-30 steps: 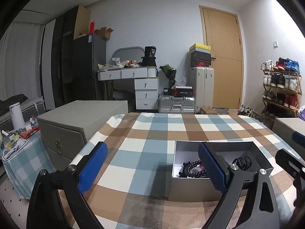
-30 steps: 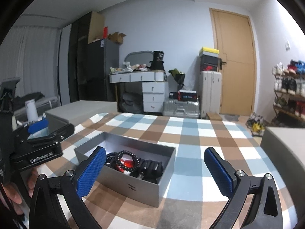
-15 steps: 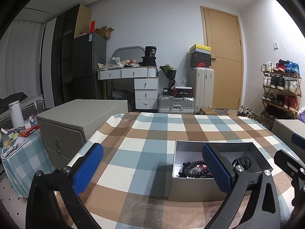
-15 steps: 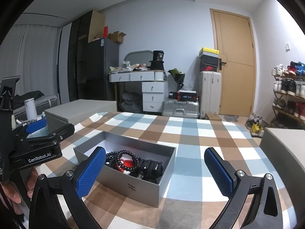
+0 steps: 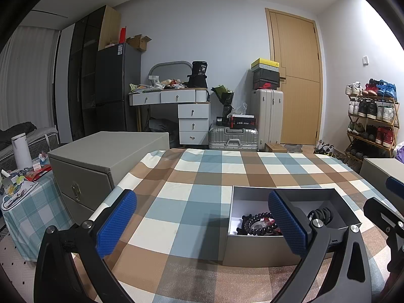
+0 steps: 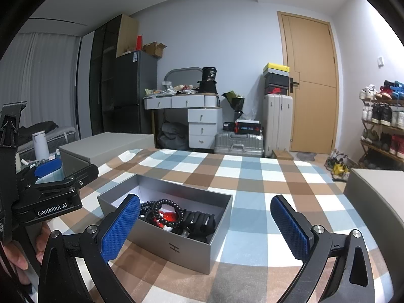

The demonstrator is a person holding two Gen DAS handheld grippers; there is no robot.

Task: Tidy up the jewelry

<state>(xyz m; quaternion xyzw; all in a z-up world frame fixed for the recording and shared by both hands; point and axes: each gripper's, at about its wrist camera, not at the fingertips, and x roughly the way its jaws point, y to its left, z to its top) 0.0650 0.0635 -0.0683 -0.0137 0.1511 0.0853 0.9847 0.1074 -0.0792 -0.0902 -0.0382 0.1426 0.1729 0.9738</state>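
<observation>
An open grey box point(image 6: 174, 246) sits on the checked tablecloth point(image 6: 252, 176). It holds black bead bracelets point(image 6: 166, 205), a red piece and dark coiled items. In the left wrist view the box point(image 5: 255, 250) lies right of centre, with the beads point(image 5: 255, 223) partly hidden behind my right finger. My left gripper point(image 5: 202, 223) is open and empty, just short of the box and to its left. My right gripper point(image 6: 205, 223) is open and empty above the box's near right side. The left gripper also shows at the left edge of the right wrist view point(image 6: 50, 192).
A grey drawer cabinet point(image 5: 101, 161) stands left of the table. Another grey block point(image 6: 378, 192) stands at the right edge. A small side table with a white bottle point(image 5: 21, 149) is at far left. A shoe rack point(image 5: 371, 123), suitcases and a desk line the back.
Both grippers have drifted only slightly; the left wrist view has shifted a little, with the box and fingers sitting slightly differently. Nothing was gripped or released.
</observation>
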